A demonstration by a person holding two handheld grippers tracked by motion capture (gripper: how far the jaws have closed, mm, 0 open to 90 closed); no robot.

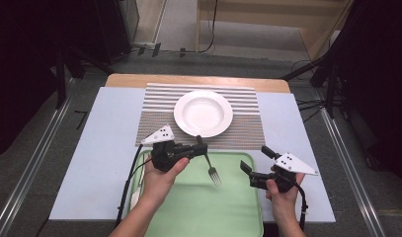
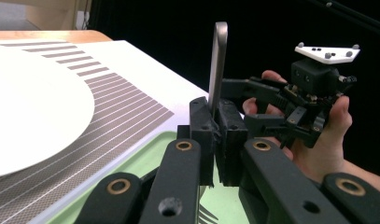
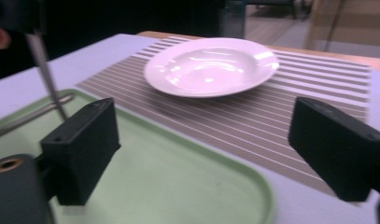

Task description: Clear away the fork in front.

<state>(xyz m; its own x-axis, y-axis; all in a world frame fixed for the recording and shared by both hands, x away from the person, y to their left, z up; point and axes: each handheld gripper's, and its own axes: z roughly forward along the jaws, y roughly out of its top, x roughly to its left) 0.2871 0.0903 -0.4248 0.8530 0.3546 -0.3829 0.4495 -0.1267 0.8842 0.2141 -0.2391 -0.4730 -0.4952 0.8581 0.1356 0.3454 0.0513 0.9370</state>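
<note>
Fork (image 1: 212,168) clamped in left gripper (image 1: 200,146) fingers, tines over tray (image 1: 238,207); right gripper (image 1: 257,160) fingers spread, empty.

1 fork (image 1: 212,168), over tray. 1 green tray (image 1: 238,207). 1 white plate (image 1: 203,113) + 1 striped mat (image 1: 248,126), both behind tray. 2 grippers: left gripper (image 1: 200,146), right gripper (image 1: 255,159).

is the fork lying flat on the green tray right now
No, the fork is clamped by its handle in the left gripper and hangs tines-down above the green tray.
</note>
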